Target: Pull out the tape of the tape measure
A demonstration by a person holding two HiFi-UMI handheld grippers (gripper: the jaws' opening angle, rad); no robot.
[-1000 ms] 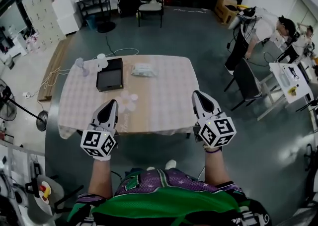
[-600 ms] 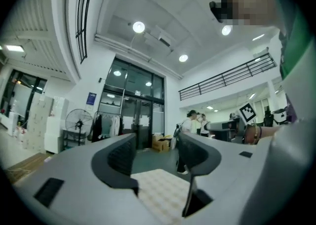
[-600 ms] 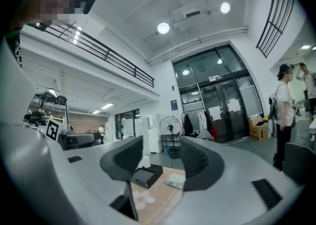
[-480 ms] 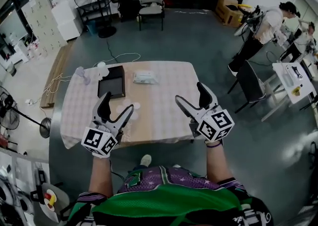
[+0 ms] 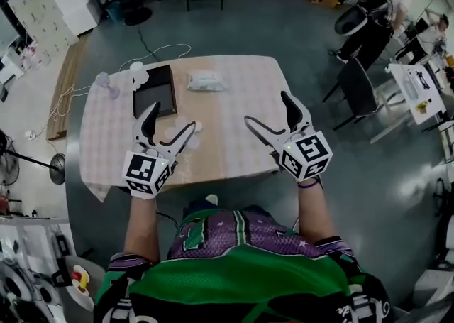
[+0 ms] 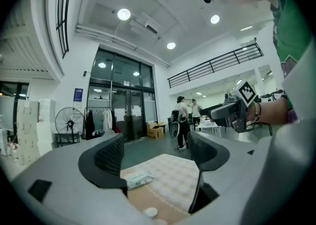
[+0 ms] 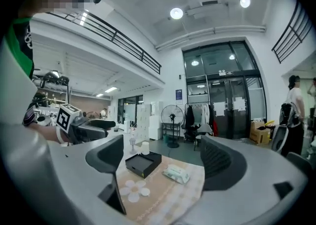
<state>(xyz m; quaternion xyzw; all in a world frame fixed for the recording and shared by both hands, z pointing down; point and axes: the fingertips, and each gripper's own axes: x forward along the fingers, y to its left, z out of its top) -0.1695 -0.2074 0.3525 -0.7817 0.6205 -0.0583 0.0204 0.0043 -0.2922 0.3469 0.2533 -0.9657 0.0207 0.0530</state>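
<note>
over the table (image 5: 241, 91) edge, left tool (image 5: 172, 117) and right tool (image 5: 266, 107) just opened empty.

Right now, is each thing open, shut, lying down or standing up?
left gripper: open, jaws just been opening, nothing between them.
right gripper: open, jaws just been opening, nothing between them.
black box: flat on the table.
white packet: lying flat.
flower-shaped mat: lying flat.
</note>
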